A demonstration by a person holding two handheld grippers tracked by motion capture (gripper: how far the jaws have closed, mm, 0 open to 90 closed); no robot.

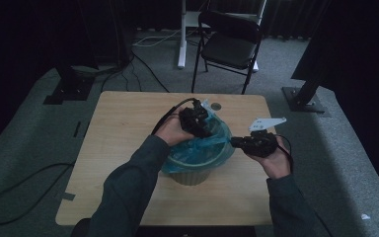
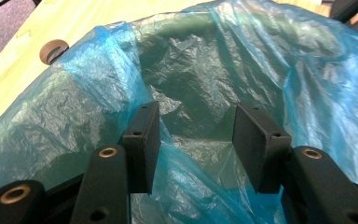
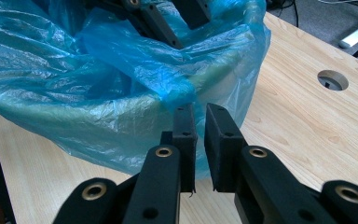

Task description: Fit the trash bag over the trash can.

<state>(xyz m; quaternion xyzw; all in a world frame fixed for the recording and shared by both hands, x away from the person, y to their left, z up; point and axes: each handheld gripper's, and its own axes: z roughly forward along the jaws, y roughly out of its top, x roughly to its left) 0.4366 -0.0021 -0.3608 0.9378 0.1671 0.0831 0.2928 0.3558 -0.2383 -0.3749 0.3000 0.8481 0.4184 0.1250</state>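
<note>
A green bin [image 1: 192, 174] lined with a thin blue plastic bag [image 1: 212, 147] stands at the middle of the wooden table [image 1: 123, 128]. My left gripper [image 1: 202, 128] hangs over the bin's far rim, pointing down into the liner. Its jaws [image 2: 200, 144] stand open, with a loose fold of the bag [image 2: 191, 70] lying low between them. At the bin's right rim my right gripper [image 1: 235, 142] is shut on a bunched edge of the bag [image 3: 135, 60], which is drawn taut towards the jaw tips [image 3: 199, 116]. The left gripper [image 3: 179, 23] shows at the top of the right gripper view.
A round hole [image 1: 216, 106] sits in the table top beyond the bin. A black folding chair [image 1: 229, 44] and a white table leg [image 1: 182, 34] stand behind the table. Cables run over the grey carpet at the left. Bare wood lies to the left of the bin.
</note>
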